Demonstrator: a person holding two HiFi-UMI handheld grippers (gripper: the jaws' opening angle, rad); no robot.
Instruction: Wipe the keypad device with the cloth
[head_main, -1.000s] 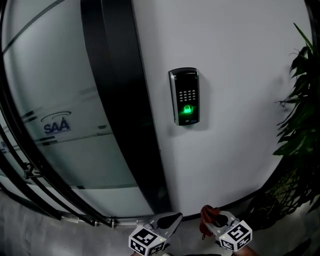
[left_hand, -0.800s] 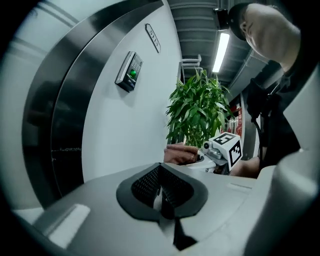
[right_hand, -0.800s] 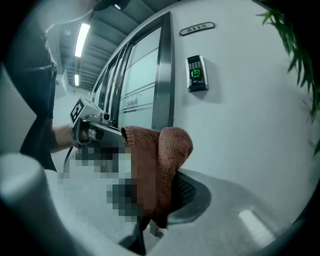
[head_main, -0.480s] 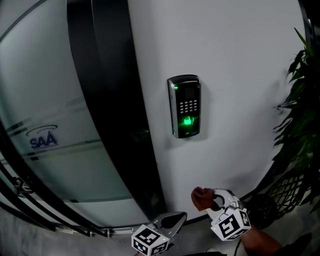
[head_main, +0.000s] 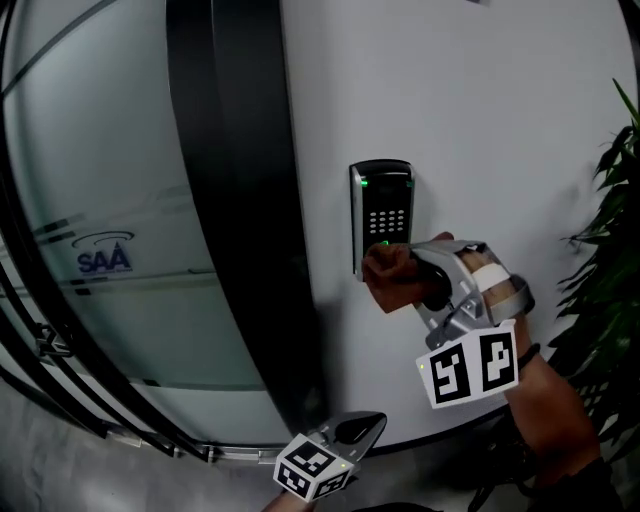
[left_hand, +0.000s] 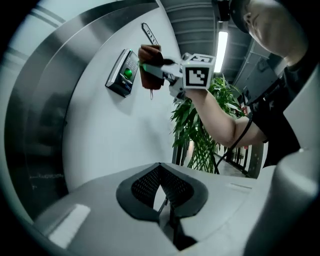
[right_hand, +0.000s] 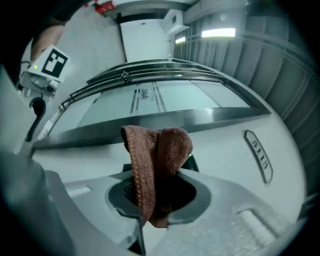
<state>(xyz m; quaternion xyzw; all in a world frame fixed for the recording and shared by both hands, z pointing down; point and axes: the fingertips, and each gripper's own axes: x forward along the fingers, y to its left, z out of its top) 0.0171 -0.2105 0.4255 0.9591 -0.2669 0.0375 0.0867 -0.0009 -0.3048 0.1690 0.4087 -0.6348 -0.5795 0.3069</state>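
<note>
right gripper (head_main: 412, 276) is up! a second ago it sat low at the near edge of the head view, and now it's raised to the black wall-mounted keypad device (head_main: 385, 200). the crumpled brown terry cloth (head_main: 388, 280) clamped in its jaws has come in front of the device's lower part, hiding most of the green glow. the person's bare forearm (head_main: 545, 400) has come into view behind it.

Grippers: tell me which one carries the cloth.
The right gripper, raised by the keypad device with the brown cloth clamped in its jaws; the left gripper hangs low, shut and empty.
</note>
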